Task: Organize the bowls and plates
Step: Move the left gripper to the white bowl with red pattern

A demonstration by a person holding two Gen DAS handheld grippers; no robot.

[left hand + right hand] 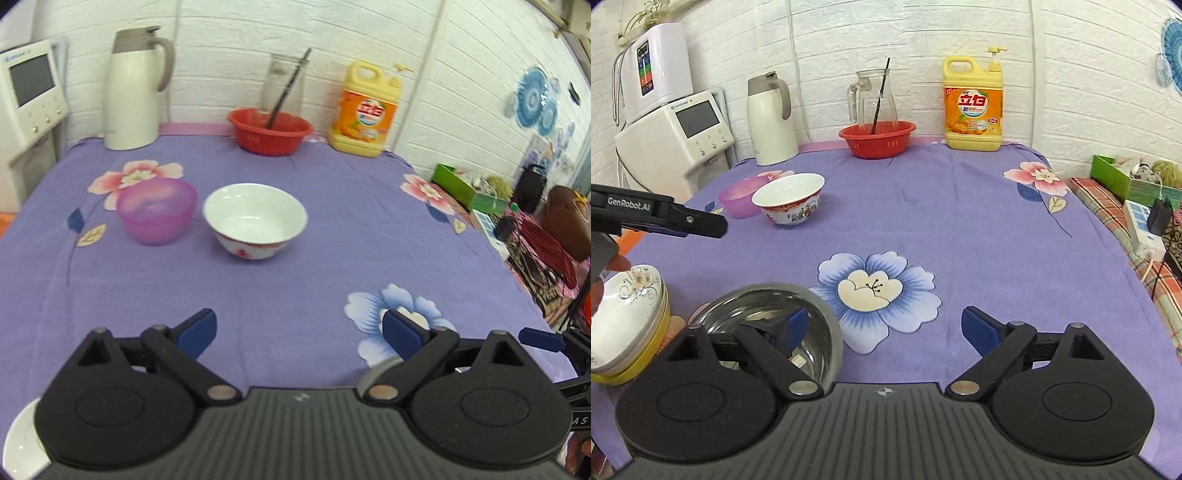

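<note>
A white bowl with red pattern (255,221) stands mid-table beside a translucent pink bowl (157,210); both also show in the right wrist view, the white bowl (788,199) and the pink bowl (740,195). My left gripper (299,334) is open and empty, above the cloth short of these bowls. My right gripper (884,328) is open and empty; its left finger hangs over a steel bowl (764,317). A white floral bowl (626,314) sits stacked in a yellow bowl (652,341) at the near left. The left gripper's arm (665,218) shows above that stack.
A red basin (877,138) with a glass jug (873,99), a white thermos (770,118) and a yellow detergent bottle (973,103) line the back edge by the wall. An appliance (676,144) stands at the left. Cluttered boxes (1134,181) lie off the right edge.
</note>
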